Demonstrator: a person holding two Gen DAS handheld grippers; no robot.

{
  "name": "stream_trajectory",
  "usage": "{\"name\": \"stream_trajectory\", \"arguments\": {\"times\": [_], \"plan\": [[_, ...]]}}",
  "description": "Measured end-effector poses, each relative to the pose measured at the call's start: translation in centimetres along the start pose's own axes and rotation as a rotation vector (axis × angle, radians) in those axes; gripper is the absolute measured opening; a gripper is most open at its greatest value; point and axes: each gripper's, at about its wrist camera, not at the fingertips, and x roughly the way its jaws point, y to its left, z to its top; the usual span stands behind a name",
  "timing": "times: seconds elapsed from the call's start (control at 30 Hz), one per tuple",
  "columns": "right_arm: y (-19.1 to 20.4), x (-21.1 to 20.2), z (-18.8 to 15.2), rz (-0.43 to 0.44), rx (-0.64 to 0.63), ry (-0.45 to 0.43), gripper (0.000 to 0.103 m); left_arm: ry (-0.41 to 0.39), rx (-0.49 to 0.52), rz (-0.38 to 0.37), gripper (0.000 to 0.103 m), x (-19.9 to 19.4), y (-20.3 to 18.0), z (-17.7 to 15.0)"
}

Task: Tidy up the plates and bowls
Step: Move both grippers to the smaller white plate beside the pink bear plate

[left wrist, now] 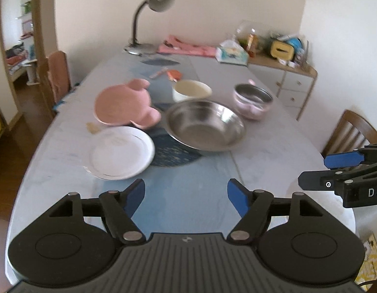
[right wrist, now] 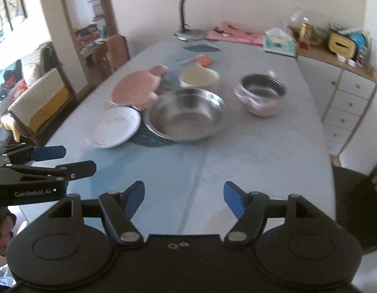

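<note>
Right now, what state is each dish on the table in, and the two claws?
Left claw: open, nothing between its fingers.
Right claw: open, holding nothing.
White plate: upright, empty, overlapping the blue mat.
Pink bear-shaped plate: tilted, empty.
Large steel bowl: upright, empty, on the mat.
Cream bowl: upright.
Pink steel-lined bowl: upright, empty.

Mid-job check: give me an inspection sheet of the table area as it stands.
Surface: table with pale cover, blue mat under the dishes.
Job's things: white plate, pink plate, steel bowl, cream bowl, pink-sided steel bowl; all loose, none stacked.
Clutter: desk lamp, pink cloth, tissue box at the far end.
Grippers: left gripper and right gripper open, nothing between the jaws.
Cables: nothing seen.
Surroundings: chairs, drawer unit.
</note>
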Motion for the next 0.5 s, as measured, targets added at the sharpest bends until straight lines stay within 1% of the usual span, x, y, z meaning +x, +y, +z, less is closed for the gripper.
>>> {"name": "stream_trajectory", "arguments": {"times": [0.13, 0.23, 0.37, 0.43, 0.47, 0.5], "plan": [[2.4, 0.7, 1.2, 0.026, -0.051, -0.022, 0.08, -0.037, -0.021, 0.04, 0.078, -0.9, 2.1, 0.2], [3.9, 1.4, 1.9, 0.041, -0.079, -0.027, 0.083, -0.049, -0.047, 0.062, 0.079, -1.0, 3.5, 0.5], [4.8, 2.8, 2.9, 0.058, -0.094, -0.025, 0.088, -0.055, -0.075, 0.078, 0.079, -0.5, 5.0, 1.1], [4.9, 3.9, 3.4, 0.072, -0.089, -0.018, 0.089, -0.059, -0.093, 0.092, 0.08, 0.2, 5.8, 1.4], [4.8, 4.5, 3.8, 0.077, -0.085, -0.014, 0.089, -0.059, -0.103, 0.103, 0.083, 0.5, 6.1, 1.5], [4.8, 5.0, 3.9, 0.08, -0.082, -0.012, 0.089, -0.054, -0.111, 0.113, 0.091, 1.0, 6.4, 1.6]]}}
